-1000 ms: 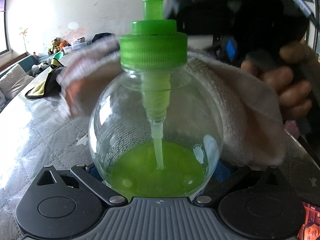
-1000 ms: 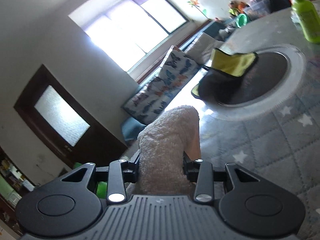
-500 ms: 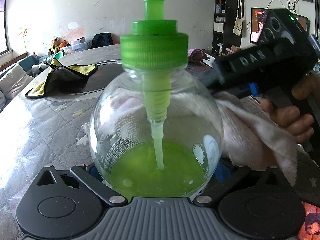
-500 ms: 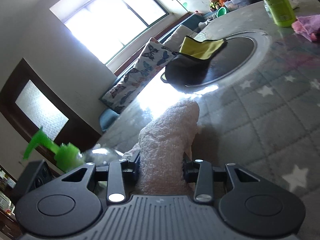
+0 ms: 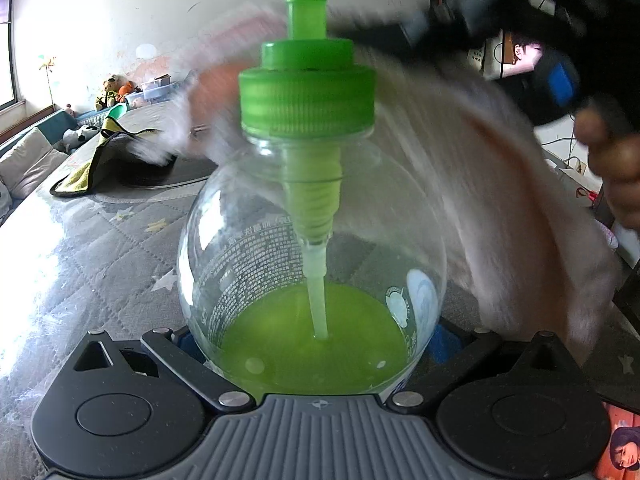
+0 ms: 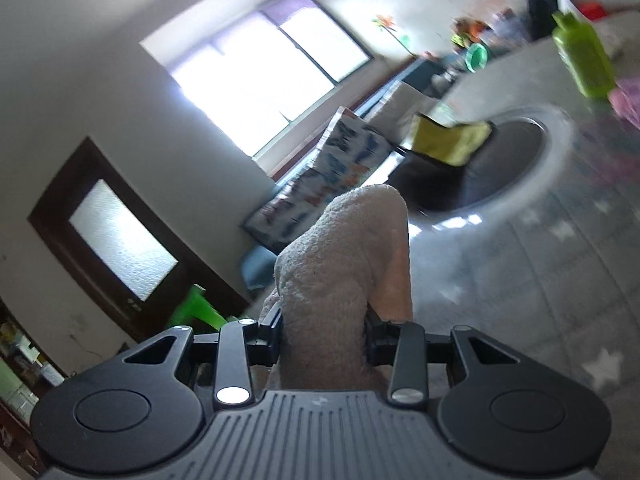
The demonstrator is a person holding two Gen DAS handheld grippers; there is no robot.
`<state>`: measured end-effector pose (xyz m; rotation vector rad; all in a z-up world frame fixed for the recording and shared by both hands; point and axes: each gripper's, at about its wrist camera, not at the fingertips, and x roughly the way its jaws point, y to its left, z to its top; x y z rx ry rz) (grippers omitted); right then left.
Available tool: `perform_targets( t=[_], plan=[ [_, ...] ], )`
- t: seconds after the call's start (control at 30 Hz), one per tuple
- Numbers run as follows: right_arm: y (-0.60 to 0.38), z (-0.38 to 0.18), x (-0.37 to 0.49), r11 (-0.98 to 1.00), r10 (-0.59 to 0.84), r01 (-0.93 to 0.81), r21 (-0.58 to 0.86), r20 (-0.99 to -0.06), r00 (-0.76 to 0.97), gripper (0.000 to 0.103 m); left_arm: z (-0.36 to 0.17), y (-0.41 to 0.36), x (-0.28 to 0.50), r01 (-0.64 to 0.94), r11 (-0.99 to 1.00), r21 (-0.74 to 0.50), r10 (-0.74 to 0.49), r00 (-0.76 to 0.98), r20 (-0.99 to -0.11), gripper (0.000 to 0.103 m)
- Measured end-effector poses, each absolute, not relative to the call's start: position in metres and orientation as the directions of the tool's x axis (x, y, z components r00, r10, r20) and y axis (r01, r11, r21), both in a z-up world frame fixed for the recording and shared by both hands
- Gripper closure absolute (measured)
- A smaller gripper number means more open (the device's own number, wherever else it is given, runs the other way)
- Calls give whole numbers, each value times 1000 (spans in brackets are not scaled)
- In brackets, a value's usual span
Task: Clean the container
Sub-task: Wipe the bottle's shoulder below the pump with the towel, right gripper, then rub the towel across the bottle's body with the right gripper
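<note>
My left gripper is shut on a round clear soap bottle with a green pump cap and green liquid at the bottom, held upright. My right gripper is shut on a fluffy white cloth. In the left wrist view the cloth is blurred and drapes over the far and right side of the bottle, up by the cap. The right gripper body sits at the upper right, above the bottle. A green pump nozzle shows at the lower left of the right wrist view.
A grey quilted star-pattern tabletop carries a dark round inset with a yellow-and-black cloth on it. A green bottle and a pink cloth stand farther back. A sofa with cushions is beyond the table.
The right gripper has swung the cloth up from low behind the bottle to the cap and upper right side. The bottle stays still in the left gripper.
</note>
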<state>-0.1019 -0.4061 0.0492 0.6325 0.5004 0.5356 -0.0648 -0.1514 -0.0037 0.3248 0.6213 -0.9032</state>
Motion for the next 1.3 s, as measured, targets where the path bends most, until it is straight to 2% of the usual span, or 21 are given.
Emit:
perform_targets(
  t=[0.1, 0.23, 0.87, 1.1, 1.3],
  plan=[
    [-398, 57, -90, 663, 626, -342, 666, -244, 741, 65, -4, -151, -65, 809, 587, 7, -628, 462, -626, 0],
    [-390, 54, -74, 674, 622, -333, 660, -262, 738, 65, -4, -152, -64, 809, 587, 7, -629, 461, -626, 0],
    [-403, -5, -74, 746, 512, -128, 653, -441, 737, 65, -3, -152, -65, 810, 587, 5, -629, 460, -626, 0],
    [-406, -3, -89, 697, 514, -98, 710, -400, 759, 65, -3, -152, -65, 810, 587, 6, -629, 461, -626, 0],
    [-409, 26, -89, 617, 569, -176, 767, -280, 773, 64, -3, -153, -65, 810, 587, 6, -629, 460, -626, 0]
  ],
)
